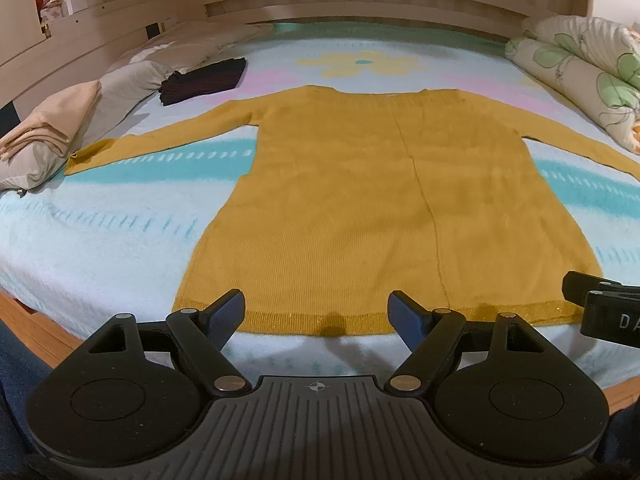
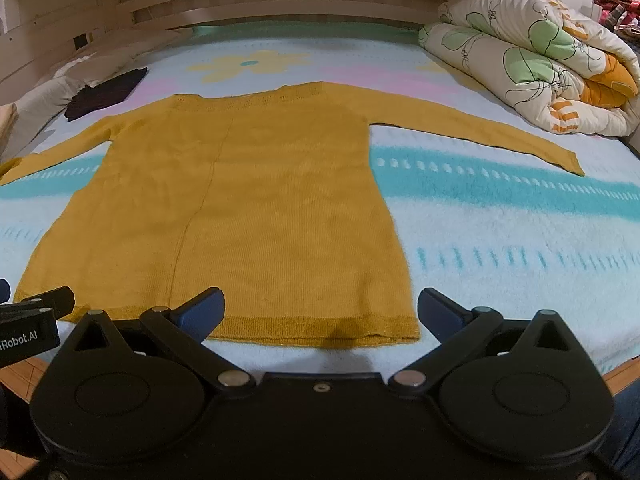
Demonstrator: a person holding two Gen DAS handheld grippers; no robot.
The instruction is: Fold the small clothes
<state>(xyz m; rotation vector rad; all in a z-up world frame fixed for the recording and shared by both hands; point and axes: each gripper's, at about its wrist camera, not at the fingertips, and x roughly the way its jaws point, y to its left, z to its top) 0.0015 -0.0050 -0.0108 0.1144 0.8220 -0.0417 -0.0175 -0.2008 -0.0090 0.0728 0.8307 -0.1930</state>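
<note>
Left wrist view: your left gripper (image 1: 316, 314) hangs wide open and empty just short of the near hem of a mustard knit sweater (image 1: 360, 184). The sweater lies flat on the pale blue blanket (image 1: 100, 232), both sleeves spread out. Beyond your left finger sit a dark folded garment (image 1: 204, 80) and a beige pillow (image 1: 52, 120). Right wrist view: your right gripper (image 2: 320, 312) is likewise wide open, holding nothing, at the hem's right corner. A flowered duvet (image 2: 532, 60) lies far off right.
</note>
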